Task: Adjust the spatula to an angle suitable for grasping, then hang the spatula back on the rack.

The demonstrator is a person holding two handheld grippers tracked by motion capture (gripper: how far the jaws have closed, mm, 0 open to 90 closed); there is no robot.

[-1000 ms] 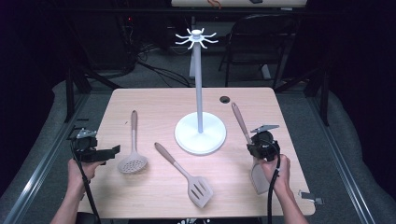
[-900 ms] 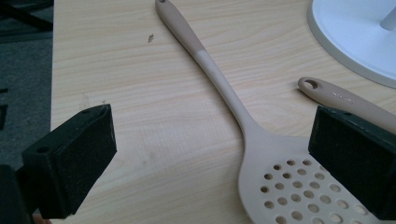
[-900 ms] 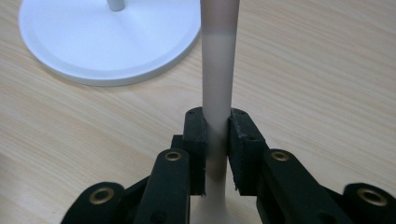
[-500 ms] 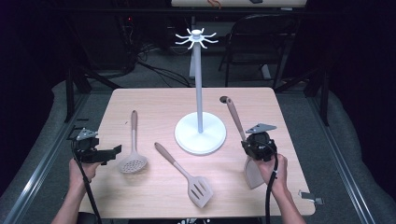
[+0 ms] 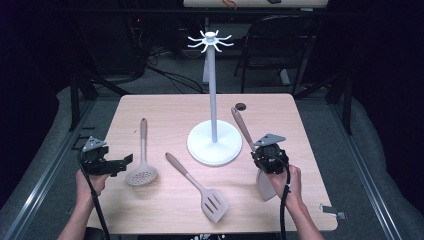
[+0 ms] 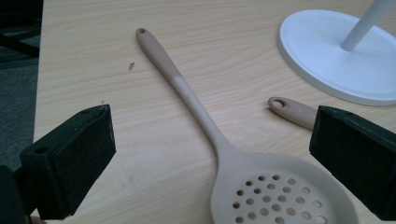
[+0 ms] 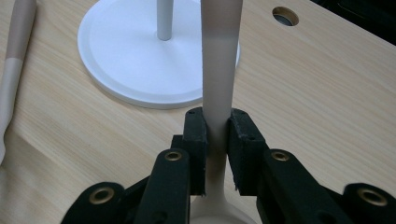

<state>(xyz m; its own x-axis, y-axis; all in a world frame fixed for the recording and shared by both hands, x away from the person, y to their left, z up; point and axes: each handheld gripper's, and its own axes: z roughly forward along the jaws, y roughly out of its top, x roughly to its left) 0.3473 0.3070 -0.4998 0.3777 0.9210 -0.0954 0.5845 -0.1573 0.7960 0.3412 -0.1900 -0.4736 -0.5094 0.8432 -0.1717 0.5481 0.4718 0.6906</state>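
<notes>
- Right gripper (image 7: pixel 216 140): jaws clamped on the handle of a beige utensil (image 7: pixel 220 56), pads pressing both sides of the shaft. In the high view this gripper (image 5: pixel 270 156) sits at the right side of the table (image 5: pixel 280 107), with the person's right hand (image 5: pixel 288 181) behind it.
- Held utensil: in the high view its handle (image 5: pixel 242 126) rises at a slant toward the white stand, handle end up; the wide end shows below the gripper, partly covered by the gripper body and the hand, so its shape is hard to make out. In the right gripper view the handle tip is cut off by the top edge.
- Left gripper (image 6: pixel 210 154): jaws wide apart, nothing between the pads. In the high view it (image 5: pixel 107 162) lies near the left table edge, held by the left hand (image 5: pixel 90 181).
- Skimmer (image 6: pixel 261 191): lies flat on the table, perforated bowl just ahead of the left jaws; the bowl's lower part is cut off by the frame edge. In the high view it (image 5: pixel 142 172) lies just beside the left gripper.
- Slotted turner (image 5: pixel 212 202): flat on the table between the two grippers. In the left gripper view its handle end (image 6: pixel 292 109) shows; the rest is hidden behind one jaw.
- White stand (image 5: pixel 214 142): round base on the table centre, upright pole with hooks (image 5: pixel 210 40) at the top. Both gripper views cut the pole off.
- Round hole (image 5: pixel 241 106) in the tabletop, behind the stand.
</notes>
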